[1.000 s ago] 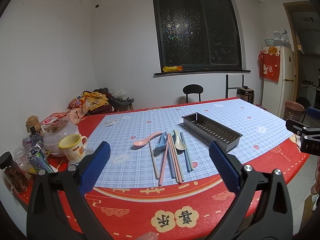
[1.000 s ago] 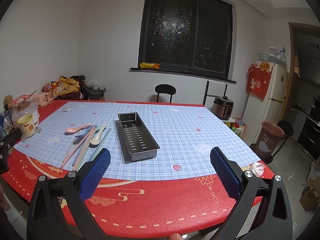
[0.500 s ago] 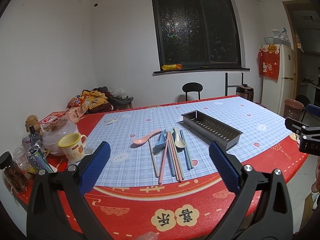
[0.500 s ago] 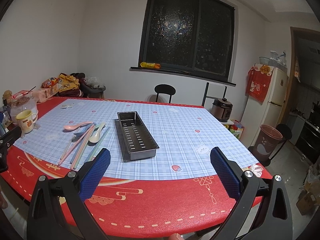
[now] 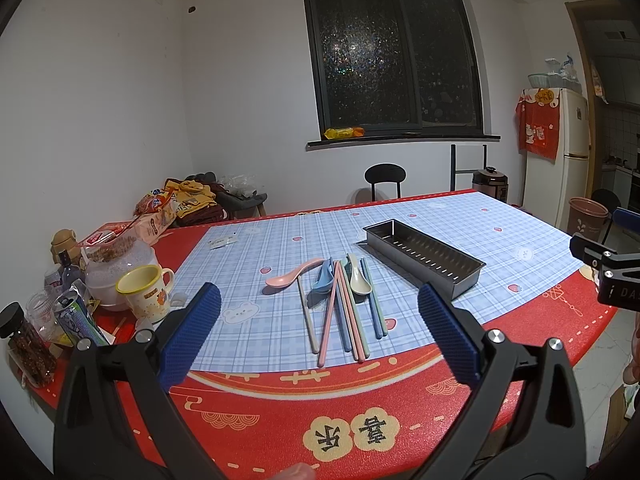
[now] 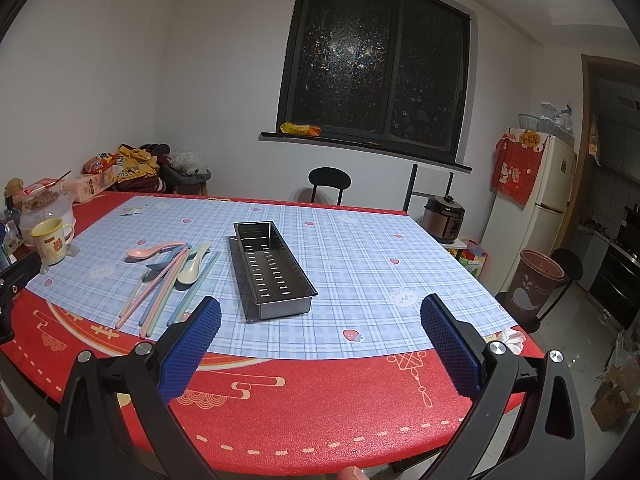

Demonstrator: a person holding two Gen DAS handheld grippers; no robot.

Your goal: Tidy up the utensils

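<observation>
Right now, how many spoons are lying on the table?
3: the pink spoon leftmost, the blue spoon in the middle among the chopsticks, the pale green spoon nearest the metal tray.

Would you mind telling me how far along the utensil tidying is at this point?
Nothing looks done yet: the metal tray holds nothing. Nothing is in hand either; the left gripper and right gripper both hang open over the near table edge. All the work is left: the spoons and chopsticks lie loose on the blue mat beside the tray.
</observation>
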